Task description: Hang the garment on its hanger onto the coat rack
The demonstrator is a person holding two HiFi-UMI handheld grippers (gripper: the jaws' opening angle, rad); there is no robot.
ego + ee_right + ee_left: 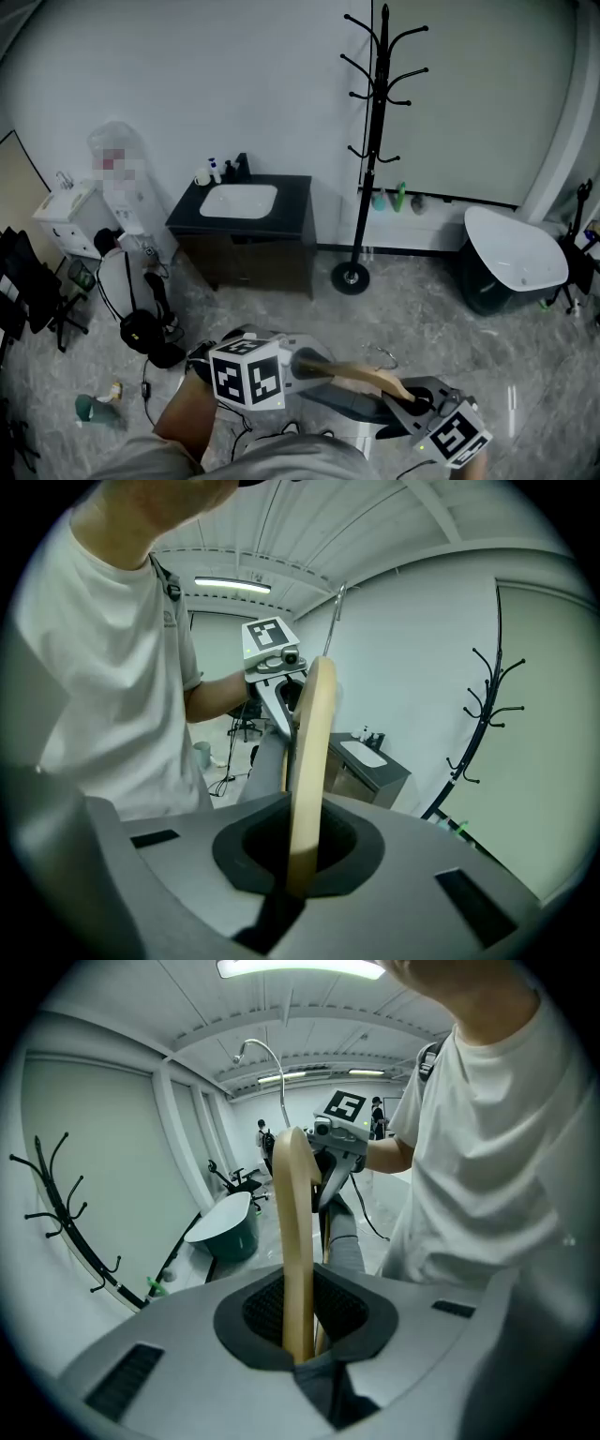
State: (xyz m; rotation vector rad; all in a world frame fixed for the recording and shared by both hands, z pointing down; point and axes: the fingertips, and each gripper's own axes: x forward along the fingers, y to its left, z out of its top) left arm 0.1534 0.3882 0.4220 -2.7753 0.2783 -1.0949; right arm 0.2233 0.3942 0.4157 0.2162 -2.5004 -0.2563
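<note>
A wooden hanger (361,377) with a metal hook (381,355) carries a grey garment (342,401), held low in front of me. My left gripper (322,367) is shut on the hanger's left end and my right gripper (413,405) on its right end. In the left gripper view the hanger's arm (298,1260) runs straight out of the left gripper (300,1349), with the grey garment (345,1241) draped behind it. In the right gripper view the right gripper (298,874) clamps the hanger's arm (309,761). The black coat rack (375,141) stands by the far wall, well beyond both grippers.
A dark sink cabinet (281,230) stands left of the rack's round base (350,278). A white-and-dark tub (511,255) sits at the right. Cables and black gear (145,330) lie on the floor at the left, near a white unit (70,217).
</note>
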